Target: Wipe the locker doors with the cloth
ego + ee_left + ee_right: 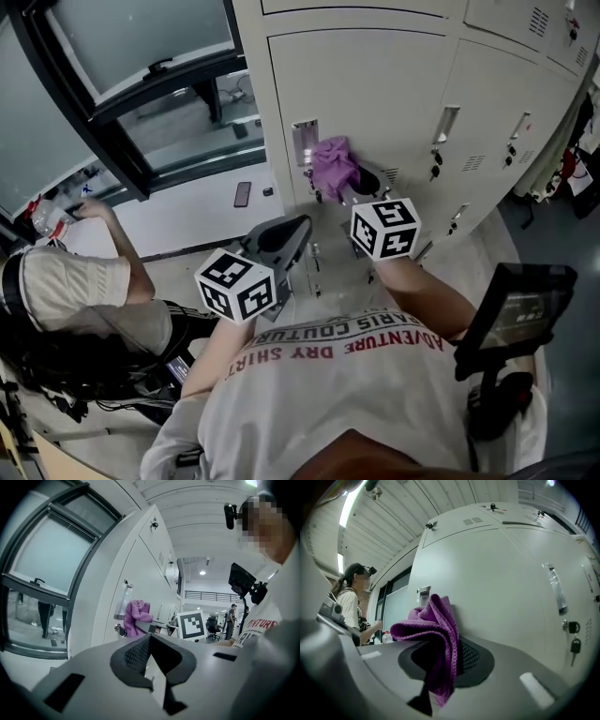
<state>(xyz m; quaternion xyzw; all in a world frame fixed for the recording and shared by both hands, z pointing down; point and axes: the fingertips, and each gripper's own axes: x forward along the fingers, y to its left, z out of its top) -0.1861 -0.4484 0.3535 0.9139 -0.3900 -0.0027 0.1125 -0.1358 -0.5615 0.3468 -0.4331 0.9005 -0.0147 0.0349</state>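
A purple cloth (333,166) is bunched against a pale grey locker door (375,84), just right of its metal handle plate (305,141). My right gripper (351,190) is shut on the cloth; in the right gripper view the cloth (436,630) spills out from between the jaws and hides the fingertips (471,658) on one side. My left gripper (281,234) hangs lower and to the left, away from the door, shut with nothing in it. The left gripper view shows its jaws (150,641) meeting at the tip, with the cloth (137,616) beyond.
Neighbouring locker doors carry keys (436,169) in their locks. A seated person (75,300) works at the window sill on the left, where a phone (243,194) lies. A black screen on a stand (516,314) is close at my right.
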